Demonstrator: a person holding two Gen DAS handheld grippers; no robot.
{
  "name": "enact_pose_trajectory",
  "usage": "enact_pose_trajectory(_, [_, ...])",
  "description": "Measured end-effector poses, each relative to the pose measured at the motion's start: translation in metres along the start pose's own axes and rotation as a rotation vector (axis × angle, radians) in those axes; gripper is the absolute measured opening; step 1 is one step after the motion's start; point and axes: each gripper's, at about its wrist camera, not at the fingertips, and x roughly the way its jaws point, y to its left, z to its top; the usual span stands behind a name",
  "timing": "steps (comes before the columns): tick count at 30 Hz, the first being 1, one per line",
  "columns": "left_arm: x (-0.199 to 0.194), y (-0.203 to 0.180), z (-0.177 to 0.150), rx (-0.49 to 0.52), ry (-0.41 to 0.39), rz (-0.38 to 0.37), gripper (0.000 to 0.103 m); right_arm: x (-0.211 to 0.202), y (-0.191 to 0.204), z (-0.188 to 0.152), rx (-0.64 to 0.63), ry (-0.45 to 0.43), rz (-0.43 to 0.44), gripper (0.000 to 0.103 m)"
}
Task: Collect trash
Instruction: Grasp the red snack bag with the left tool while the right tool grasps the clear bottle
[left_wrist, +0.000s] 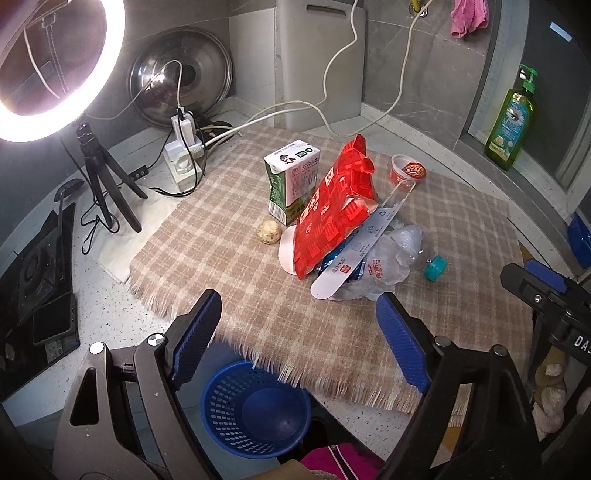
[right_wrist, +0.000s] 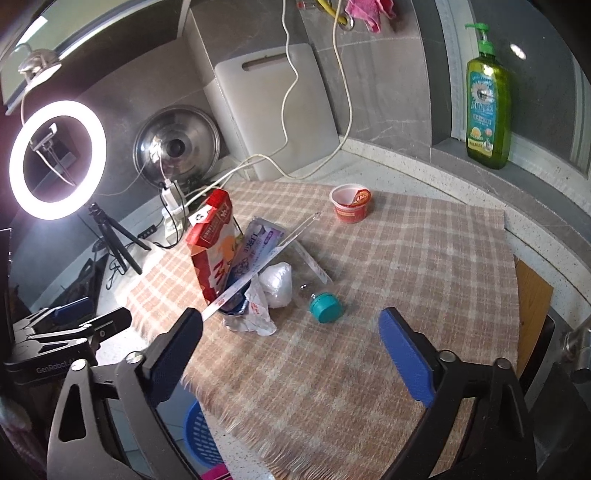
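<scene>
Trash (left_wrist: 332, 225) lies heaped mid-cloth (left_wrist: 461, 258), ahead of both grippers, its white strip (left_wrist: 364, 236) slanting away to the right. Left gripper (left_wrist: 299, 332) and right gripper (right_wrist: 291, 347) hover with fingers apart, empty. The right looks nearer; the blue basket (left_wrist: 255, 410) waits below the counter edge.

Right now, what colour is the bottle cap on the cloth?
Teal bottle cap; clearest in the right wrist view.
</scene>
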Motion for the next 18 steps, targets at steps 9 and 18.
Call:
enact_pose_trajectory(9, [0.028, -0.013, 0.017, 0.037, 0.029, -0.044, 0.078, 0.034, -0.027, 0.011, 0.028, 0.086, 0.031, 0.068])
enact_pose_trajectory(18, [0.050, -0.021, 0.043, 0.045, 0.031, -0.082, 0.070, 0.088, -0.036, 0.046, 0.010, 0.186, 0.109, 0.063])
